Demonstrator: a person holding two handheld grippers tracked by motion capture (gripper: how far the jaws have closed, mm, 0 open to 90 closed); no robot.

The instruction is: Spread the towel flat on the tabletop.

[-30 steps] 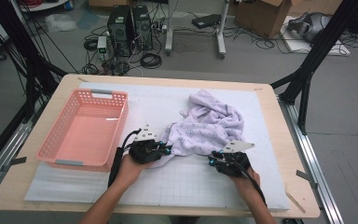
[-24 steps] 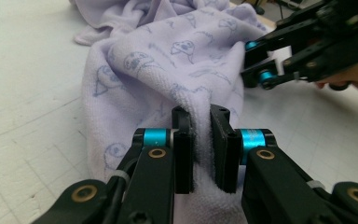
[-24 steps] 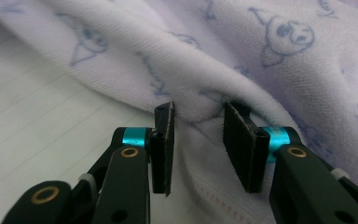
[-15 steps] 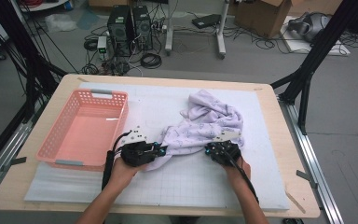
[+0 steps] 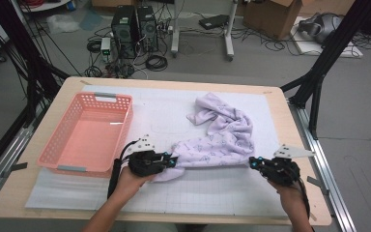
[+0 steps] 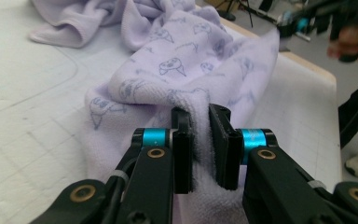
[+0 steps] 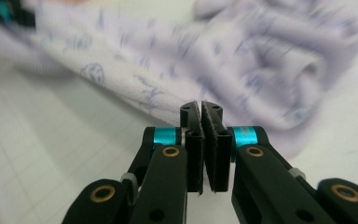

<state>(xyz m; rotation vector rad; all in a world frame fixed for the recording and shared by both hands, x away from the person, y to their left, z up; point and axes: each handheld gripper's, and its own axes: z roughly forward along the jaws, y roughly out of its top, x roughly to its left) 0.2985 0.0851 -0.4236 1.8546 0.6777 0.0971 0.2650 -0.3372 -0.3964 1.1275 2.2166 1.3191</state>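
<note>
1. Across the near half of the gridded white mat (image 5: 207, 193) lies the lavender printed towel (image 5: 227, 140). Its near edge is drawn out in a band from 8 o'clock to 4 o'clock, while the rest trails in loose folds toward 12 o'clock.
2. That band looks stretched because each end is pinched. Pulling the two ends apart would flatten the edge, most likely as a first step toward spreading or folding the cloth.
3. The left gripper (image 6: 200, 114), at the band's 8 o'clock end, has its jaws nearly together. A thick bunched fold of towel is squeezed between the pads, and that fold keeps them apart.
4. The right gripper (image 7: 200, 108), at the 4 o'clock end, has just been closing its jaws. They now stand with barely a sliver between them, and the towel's thin edge runs into their tips, so it appears to grip a single layer.
5. The pink plastic basket (image 5: 113, 99) sits empty at 9 o'clock of the towel, well apart from the right gripper and near the left one. It may be meant to receive the cloth.
6. The wooden table (image 5: 290, 125) frames the mat.
</note>
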